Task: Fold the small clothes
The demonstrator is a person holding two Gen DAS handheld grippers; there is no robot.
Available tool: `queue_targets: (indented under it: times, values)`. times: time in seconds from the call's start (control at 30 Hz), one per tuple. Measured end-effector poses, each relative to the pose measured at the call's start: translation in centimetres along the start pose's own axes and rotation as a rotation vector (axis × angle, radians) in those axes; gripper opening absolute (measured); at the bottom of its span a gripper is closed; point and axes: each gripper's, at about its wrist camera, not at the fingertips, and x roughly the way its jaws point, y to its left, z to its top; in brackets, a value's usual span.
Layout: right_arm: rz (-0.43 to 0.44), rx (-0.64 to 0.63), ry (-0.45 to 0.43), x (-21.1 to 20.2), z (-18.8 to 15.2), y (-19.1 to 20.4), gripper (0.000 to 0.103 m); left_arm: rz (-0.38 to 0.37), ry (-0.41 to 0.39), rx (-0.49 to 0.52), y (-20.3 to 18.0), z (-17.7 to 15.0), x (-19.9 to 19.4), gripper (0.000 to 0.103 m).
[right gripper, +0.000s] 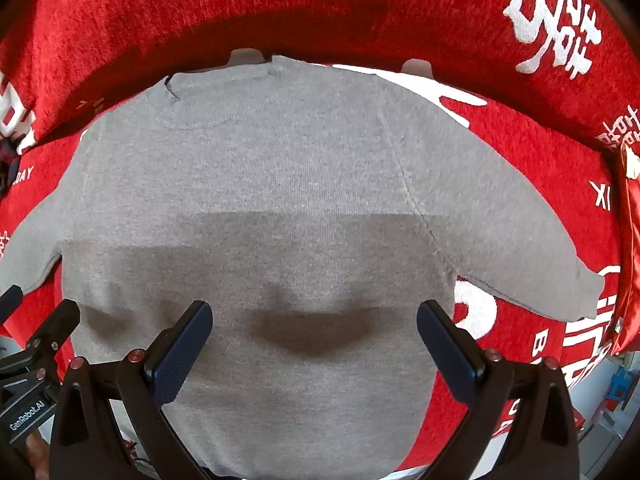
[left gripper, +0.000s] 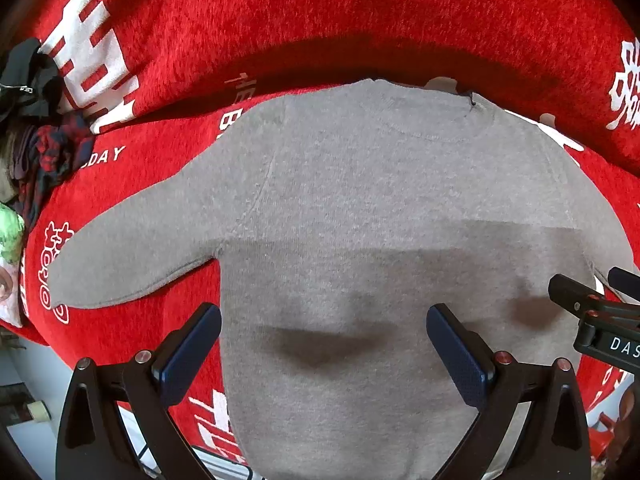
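A small grey knit sweater [left gripper: 360, 208] lies flat on a red fleece blanket [left gripper: 320, 12], collar at the far end and both sleeves spread out to the sides. The left wrist view shows its left sleeve [left gripper: 132, 248]; the right wrist view shows the sweater [right gripper: 280, 184] with its right sleeve [right gripper: 520, 248]. My left gripper [left gripper: 324, 320] hovers open over the lower body of the sweater, nothing between its fingers. My right gripper [right gripper: 314, 316] is open too, above the same lower part. Each gripper shows at the other view's edge: the right one [left gripper: 596, 312], the left one [right gripper: 40, 340].
The red blanket [right gripper: 540, 152] with white lettering covers the surface and rises behind the sweater. A heap of dark and red plaid clothes [left gripper: 48, 136] lies at the far left, with a green-and-white item [left gripper: 10, 232] beside it. The floor shows beyond the near edge.
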Motion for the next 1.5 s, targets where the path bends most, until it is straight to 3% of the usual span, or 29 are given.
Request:
queue_targets:
  times: [1.07, 1.27, 1.37, 1.5]
  values:
    - [-0.005, -0.014, 0.01, 0.1, -0.6, 1.1, 0.102, 0.002, 0.025, -0.032, 2.1, -1.3, 0.9, 0.103]
    - [0.005, -0.017, 0.01, 0.2, -1.1, 1.8, 0.102, -0.031, 0.026, -0.06, 3.4, -1.6, 0.9, 0.103]
    - [0.043, -0.008, -0.004, 0.0, -1.4, 2.1, 0.102, -0.053, 0.021, -0.081, 4.2, -1.6, 0.8, 0.103]
    - [0.179, 0.013, -0.045, -0.5, -1.8, 2.8, 0.102, -0.067, 0.004, -0.14, 6.2, -1.6, 0.9, 0.103]
